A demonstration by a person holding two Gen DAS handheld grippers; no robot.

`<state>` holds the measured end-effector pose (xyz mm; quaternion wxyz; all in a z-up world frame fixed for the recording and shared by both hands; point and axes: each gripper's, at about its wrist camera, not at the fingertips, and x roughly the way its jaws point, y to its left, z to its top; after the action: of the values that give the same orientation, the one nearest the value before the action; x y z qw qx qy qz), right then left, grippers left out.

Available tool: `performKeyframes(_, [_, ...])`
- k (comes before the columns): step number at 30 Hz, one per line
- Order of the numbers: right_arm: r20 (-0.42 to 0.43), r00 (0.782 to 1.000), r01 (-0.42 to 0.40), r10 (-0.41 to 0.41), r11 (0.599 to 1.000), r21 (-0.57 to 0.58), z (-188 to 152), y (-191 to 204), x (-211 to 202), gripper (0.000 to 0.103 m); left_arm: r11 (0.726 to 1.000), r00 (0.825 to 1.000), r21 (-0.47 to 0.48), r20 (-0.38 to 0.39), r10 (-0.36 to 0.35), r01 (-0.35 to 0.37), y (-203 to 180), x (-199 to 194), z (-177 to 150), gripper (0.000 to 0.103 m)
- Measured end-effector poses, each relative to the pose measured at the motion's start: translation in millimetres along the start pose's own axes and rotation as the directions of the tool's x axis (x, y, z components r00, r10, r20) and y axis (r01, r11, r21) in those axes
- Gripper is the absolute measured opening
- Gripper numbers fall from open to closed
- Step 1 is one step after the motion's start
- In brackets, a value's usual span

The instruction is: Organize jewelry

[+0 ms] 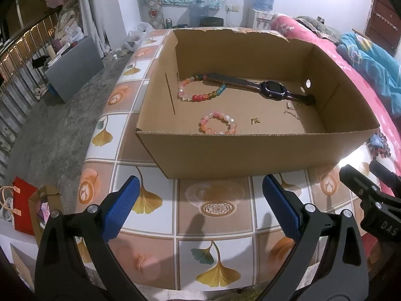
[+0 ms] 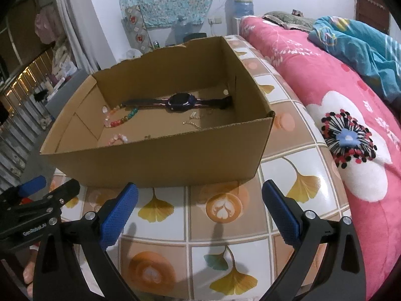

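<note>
Left wrist view: left gripper (image 1: pixel 200 200) spread wide, empty, textured blue pads above glossy patterned tablecloth (image 1: pixel 215 225). Corrugated cardboard box (image 1: pixel 225 150) holds multicolour bead bracelet (image 1: pixel 200 89), pink bead bracelet (image 1: pixel 217 125), dark strap watch (image 1: pixel 272 88).

Right wrist view: right gripper (image 2: pixel 200 199) wide apart, empty. Same box (image 2: pixel 163 160) ahead; watch (image 2: pixel 179 102) lies flat inside, thin chain (image 2: pixel 191 124) near it.

watch (image 1: pixel 272 88) behind two bracelets (image 1: pixel 217 126) inside box (image 1: pixel 250 150) on table (image 1: pixel 215 225).

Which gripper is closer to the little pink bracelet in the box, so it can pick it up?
Probably the left gripper. The pink bracelet lies near the cardboard box front wall, almost straight ahead of its open fingers. The right gripper is also open but faces further right.
</note>
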<state>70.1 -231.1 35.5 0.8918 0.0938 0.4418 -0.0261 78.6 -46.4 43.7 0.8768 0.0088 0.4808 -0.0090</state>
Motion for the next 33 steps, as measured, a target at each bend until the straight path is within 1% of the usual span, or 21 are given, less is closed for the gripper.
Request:
performKeyframes(5, [0.004, 1.000, -0.004, 0.004, 1.000, -0.020, -0.3, 5.9, -2.2, 0.096, 1.000, 1.000, -0.009, -0.003, -0.006, 0.006, 0.6, 0.5, 2.0, 0.095])
performKeyframes(10, [-0.007, 1.000, 0.013, -0.013, 0.999, -0.050, 0.2, 10.5, -0.2, 0.096, 1.000, 1.000, -0.014, -0.002, -0.011, 0.011, 1.8, 0.0, 3.0, 0.095])
performKeyframes(33, [-0.010, 1.000, 0.012, -0.012, 0.998, -0.055, -1.1, 10.9, -0.2, 0.096, 1.000, 1.000, -0.022, 0.002, -0.018, 0.018, -0.8, -2.0, 4.9, 0.095])
